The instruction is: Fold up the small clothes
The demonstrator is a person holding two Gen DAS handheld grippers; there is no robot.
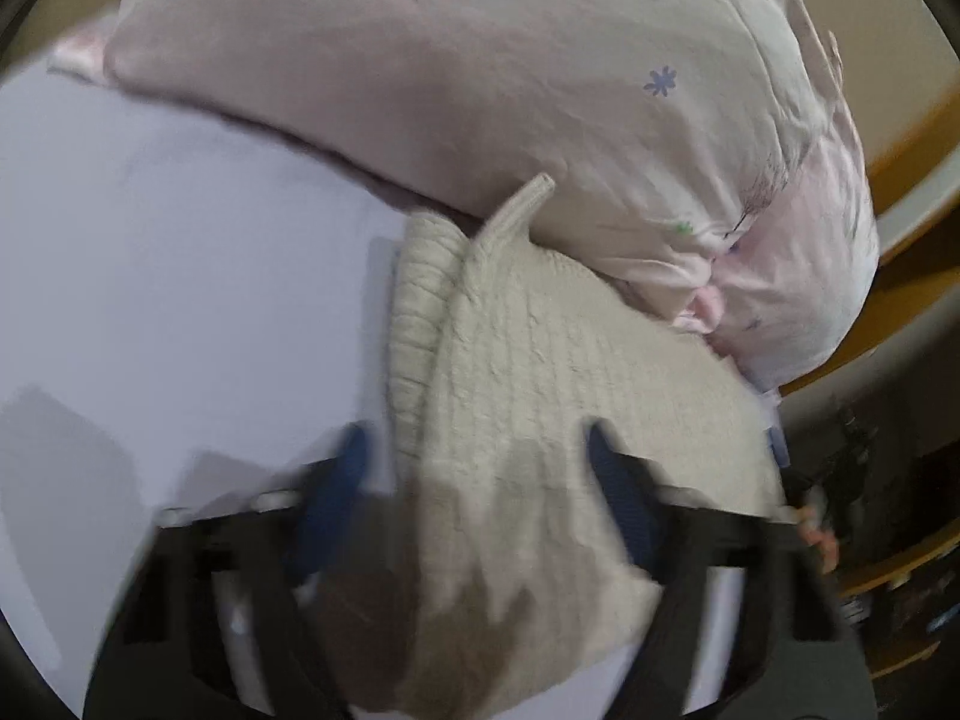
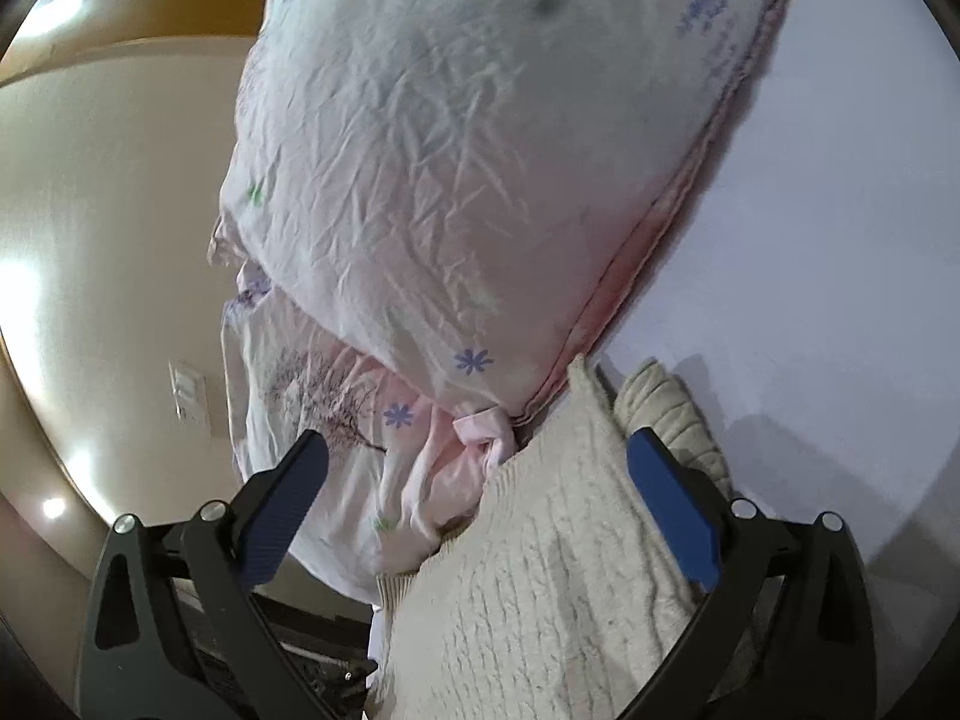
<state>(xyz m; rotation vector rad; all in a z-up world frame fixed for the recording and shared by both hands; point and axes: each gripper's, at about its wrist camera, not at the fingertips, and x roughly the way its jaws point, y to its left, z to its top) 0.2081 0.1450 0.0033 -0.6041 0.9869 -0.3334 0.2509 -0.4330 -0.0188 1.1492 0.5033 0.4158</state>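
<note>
A small cream knitted garment (image 1: 540,372) lies bunched on the white bed sheet (image 1: 150,276), its ribbed edge and a narrow strap sticking up against a pink floral pillow (image 1: 480,60). My left gripper (image 1: 477,462) is open, its blue-padded fingers straddling the garment just above it; the view is blurred. In the right wrist view the same garment (image 2: 540,570) lies between the spread fingers of my open right gripper (image 2: 480,468), with the pillow (image 2: 450,150) just ahead.
The pillows fill the space behind the garment. The white sheet (image 2: 840,210) stretches to the right in the right wrist view. A beige wall (image 2: 120,210) with a light switch (image 2: 191,399) and wooden trim lie past the bed edge.
</note>
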